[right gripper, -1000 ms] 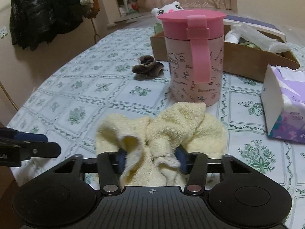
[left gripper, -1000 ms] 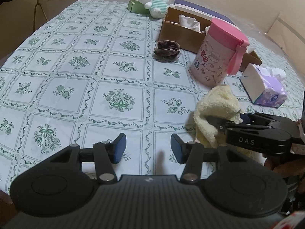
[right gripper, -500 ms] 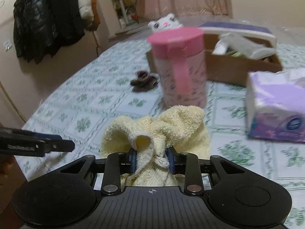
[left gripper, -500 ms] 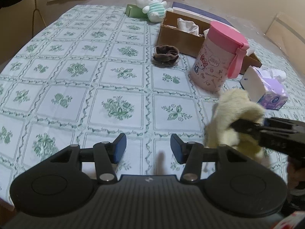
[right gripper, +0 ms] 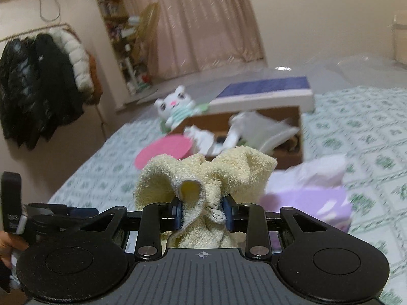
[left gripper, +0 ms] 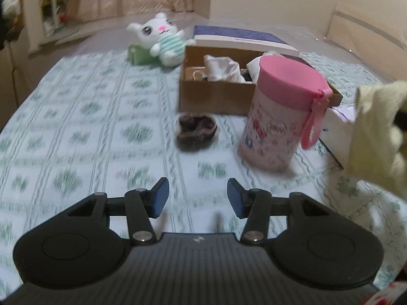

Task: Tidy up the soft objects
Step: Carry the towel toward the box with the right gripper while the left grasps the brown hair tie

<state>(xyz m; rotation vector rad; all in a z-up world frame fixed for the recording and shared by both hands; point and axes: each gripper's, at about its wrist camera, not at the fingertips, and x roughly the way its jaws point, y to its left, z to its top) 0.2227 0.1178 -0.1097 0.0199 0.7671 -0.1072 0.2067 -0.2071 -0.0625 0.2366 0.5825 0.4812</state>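
My right gripper (right gripper: 203, 214) is shut on a pale yellow towel (right gripper: 206, 175) and holds it up in the air above the table. The towel also shows at the right edge of the left wrist view (left gripper: 376, 137). My left gripper (left gripper: 197, 198) is open and empty above the tablecloth. A brown sock bundle (left gripper: 197, 131) lies ahead of it. A white plush cat (left gripper: 162, 42) (right gripper: 178, 108) sits at the far side. An open cardboard box (left gripper: 216, 91) (right gripper: 292, 119) holds white cloth.
A pink-lidded Hello Kitty canister (left gripper: 279, 117) stands right of the sock bundle; its lid (right gripper: 164, 150) shows just beyond the towel. A purple tissue pack (right gripper: 313, 195) lies under the towel's right side. A blue-white book (left gripper: 241, 39) rests on the box. Coats (right gripper: 43, 86) hang far left.
My right gripper has lifted the yellow towel off the table, up and toward the box. My left gripper has moved forward toward the sock bundle, still open.
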